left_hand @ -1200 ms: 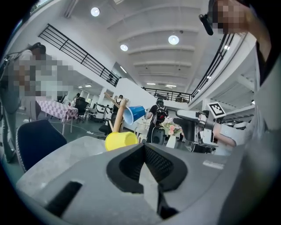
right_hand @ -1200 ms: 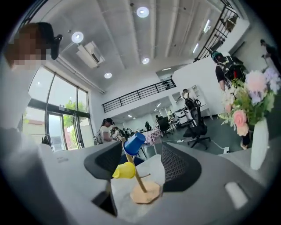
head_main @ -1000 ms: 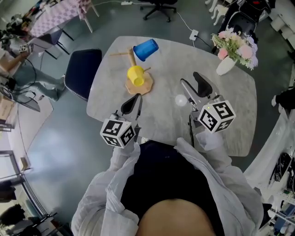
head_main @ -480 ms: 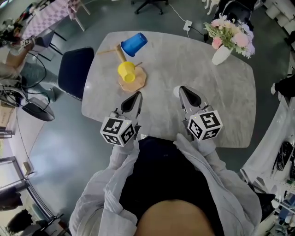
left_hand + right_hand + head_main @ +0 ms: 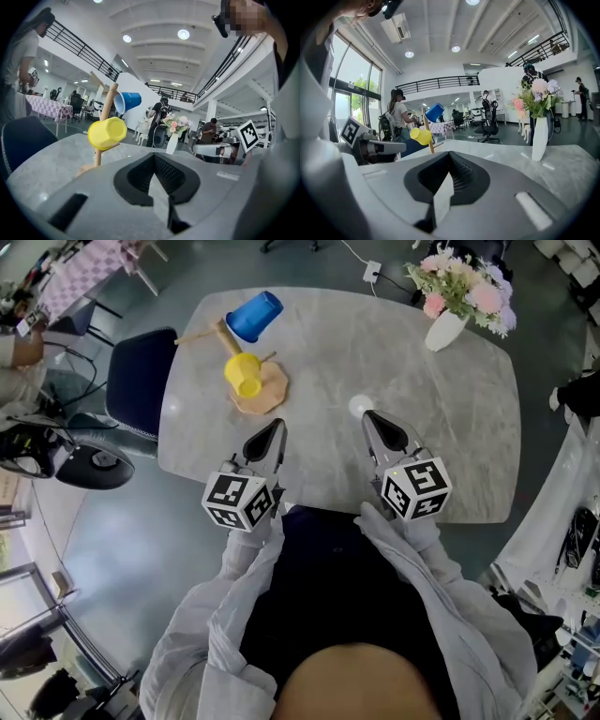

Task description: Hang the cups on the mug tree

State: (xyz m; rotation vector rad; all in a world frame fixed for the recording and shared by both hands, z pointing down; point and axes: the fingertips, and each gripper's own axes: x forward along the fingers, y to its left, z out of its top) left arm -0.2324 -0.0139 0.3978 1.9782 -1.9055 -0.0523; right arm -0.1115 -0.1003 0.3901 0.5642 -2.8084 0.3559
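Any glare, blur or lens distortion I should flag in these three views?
Head view: sharp; one white glare spot, likely a lamp reflection, on the grey marble table ahead of the right gripper. Left gripper view: fisheye bend, dark corners; yellow plastic cup crisp. Right gripper view: same vignette, windows bright, white flower vase in focus.

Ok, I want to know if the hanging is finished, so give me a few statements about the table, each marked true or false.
1. The blue cup hangs on the mug tree. True.
2. The yellow cup lies loose on the table. False: it hangs on the tree too.
3. The right gripper holds a cup. False: its jaws are shut on nothing.
4. A vase of flowers stands near the table's far right corner. True.
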